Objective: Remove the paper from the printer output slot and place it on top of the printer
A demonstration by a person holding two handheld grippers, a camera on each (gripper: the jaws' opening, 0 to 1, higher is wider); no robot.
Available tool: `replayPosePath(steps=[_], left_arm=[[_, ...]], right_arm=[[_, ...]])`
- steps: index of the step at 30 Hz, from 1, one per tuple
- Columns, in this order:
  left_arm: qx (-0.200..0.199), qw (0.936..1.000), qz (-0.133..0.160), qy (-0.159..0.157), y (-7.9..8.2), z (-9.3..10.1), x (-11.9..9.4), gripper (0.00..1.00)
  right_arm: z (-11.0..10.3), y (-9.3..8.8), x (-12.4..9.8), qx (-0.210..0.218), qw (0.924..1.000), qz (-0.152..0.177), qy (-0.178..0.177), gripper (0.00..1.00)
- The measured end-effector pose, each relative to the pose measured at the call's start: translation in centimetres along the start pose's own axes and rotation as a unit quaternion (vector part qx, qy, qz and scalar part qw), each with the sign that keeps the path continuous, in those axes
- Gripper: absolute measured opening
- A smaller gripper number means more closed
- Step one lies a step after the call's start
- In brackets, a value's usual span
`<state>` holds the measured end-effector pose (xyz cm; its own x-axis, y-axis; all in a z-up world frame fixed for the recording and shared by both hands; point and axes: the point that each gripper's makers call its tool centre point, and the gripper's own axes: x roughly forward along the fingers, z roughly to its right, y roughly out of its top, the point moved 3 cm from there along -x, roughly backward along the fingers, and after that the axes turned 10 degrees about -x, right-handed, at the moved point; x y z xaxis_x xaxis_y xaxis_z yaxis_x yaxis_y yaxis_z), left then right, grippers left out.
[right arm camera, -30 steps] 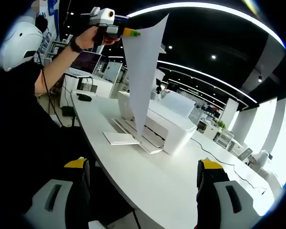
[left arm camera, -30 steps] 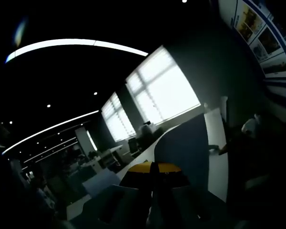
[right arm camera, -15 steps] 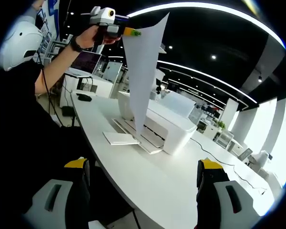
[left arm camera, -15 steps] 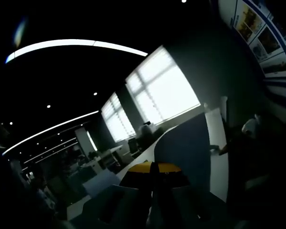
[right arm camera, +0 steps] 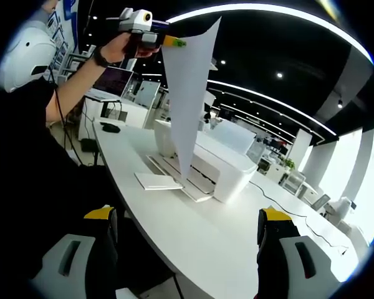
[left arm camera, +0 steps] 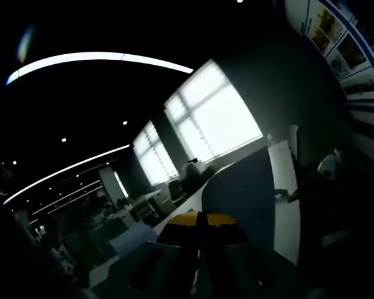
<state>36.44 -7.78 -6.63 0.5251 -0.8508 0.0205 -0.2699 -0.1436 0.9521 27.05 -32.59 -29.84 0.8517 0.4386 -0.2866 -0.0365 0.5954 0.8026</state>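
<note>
white desk (right arm camera: 193, 227), bright windows (left arm camera: 212, 121), ceiling lights (right arm camera: 262, 93)

The left tool (right arm camera: 167, 41) is raised high at the upper left ahead of the right tool (right arm camera: 190, 246), clamped on the top corner of the large white paper sheet (right arm camera: 188, 99). The sheet hangs from it, its lower tip just above the front of the white box-shaped printer (right arm camera: 221, 165). The printer sits on the long white table (right arm camera: 237, 243), straight ahead of the right tool, its flat tray (right arm camera: 158, 180) extending on the near left side. In the left gripper view the sheet (left arm camera: 240, 199) stands just beyond the left tool (left arm camera: 201, 225).
</note>
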Motion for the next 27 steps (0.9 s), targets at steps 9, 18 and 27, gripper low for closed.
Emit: replayPosePath(steps=[9, 18, 27], left_arm=[[0.003, 1.0000, 0.001, 0.001, 0.2, -0.1, 0.1, 0.06], [0.003, 1.0000, 0.000, 0.001, 0.5, -0.5, 0.5, 0.06], [0.002, 1.0000, -0.004, 0.003, 0.5, -1.0, 0.8, 0.06]], right_arm=[[-0.2, 0.0, 0.1, 0.001, 1.0000, 0.000, 0.001, 0.88], [-0.2, 0.0, 0.2, 0.002, 1.0000, 0.001, 0.002, 0.88], [-0.2, -0.1, 0.2, 0.002, 1.0000, 0.000, 0.002, 0.88]])
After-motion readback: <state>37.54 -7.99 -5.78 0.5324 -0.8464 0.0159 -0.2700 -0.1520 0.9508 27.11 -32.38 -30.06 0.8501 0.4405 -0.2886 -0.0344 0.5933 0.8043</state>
